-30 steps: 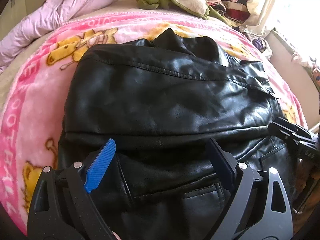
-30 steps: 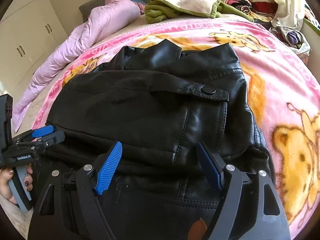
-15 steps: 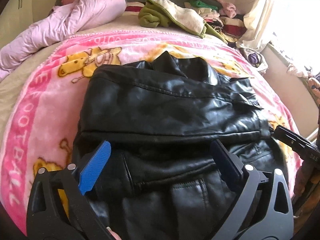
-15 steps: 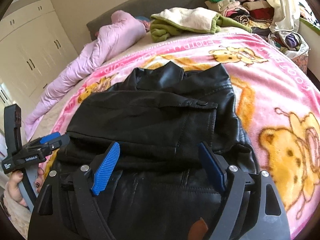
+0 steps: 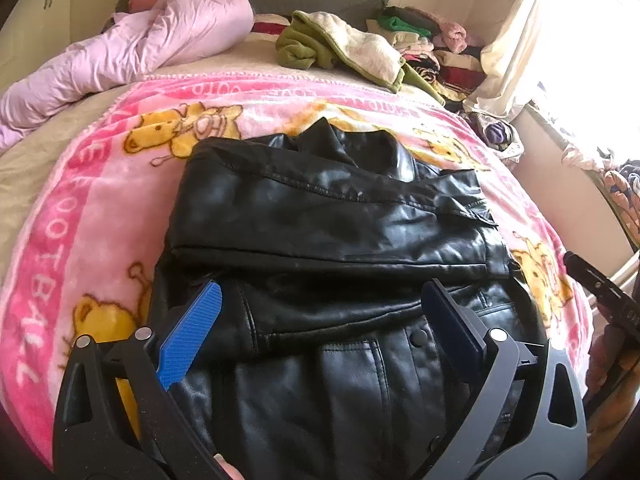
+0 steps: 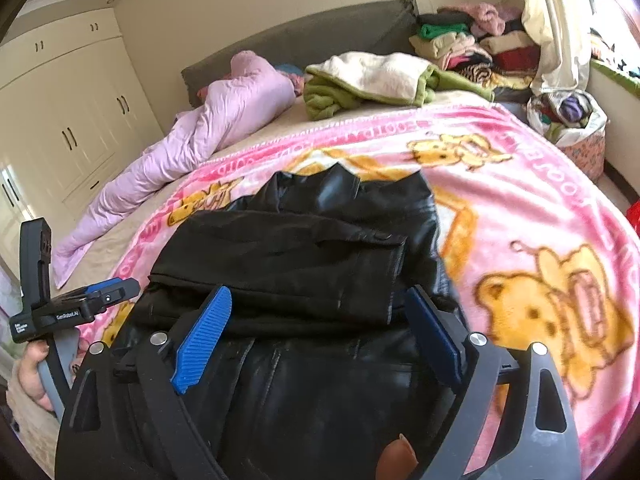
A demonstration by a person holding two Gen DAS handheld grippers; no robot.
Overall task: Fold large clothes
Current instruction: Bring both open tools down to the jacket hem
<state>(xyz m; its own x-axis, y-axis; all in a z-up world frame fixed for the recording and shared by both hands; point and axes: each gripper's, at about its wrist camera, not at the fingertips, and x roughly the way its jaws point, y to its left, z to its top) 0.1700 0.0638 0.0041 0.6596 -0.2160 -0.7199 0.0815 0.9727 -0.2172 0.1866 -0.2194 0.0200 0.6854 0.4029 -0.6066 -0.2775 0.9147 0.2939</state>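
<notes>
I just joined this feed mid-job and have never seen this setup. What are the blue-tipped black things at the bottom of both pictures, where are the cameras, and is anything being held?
No robot here: a person holds a hand-held claw in each hand, with a wide-angle camera on each looking forward along its two fingers. One picture comes from the left claw, the other from the right claw. The left claw also shows at the left edge of the right view. Both stand open and hold nothing; their jaws have just been opening. Under them a black leather jacket lies partly folded on a pink cartoon blanket on a bed. Behind it lie a lilac quilt and piled clothes.
</notes>
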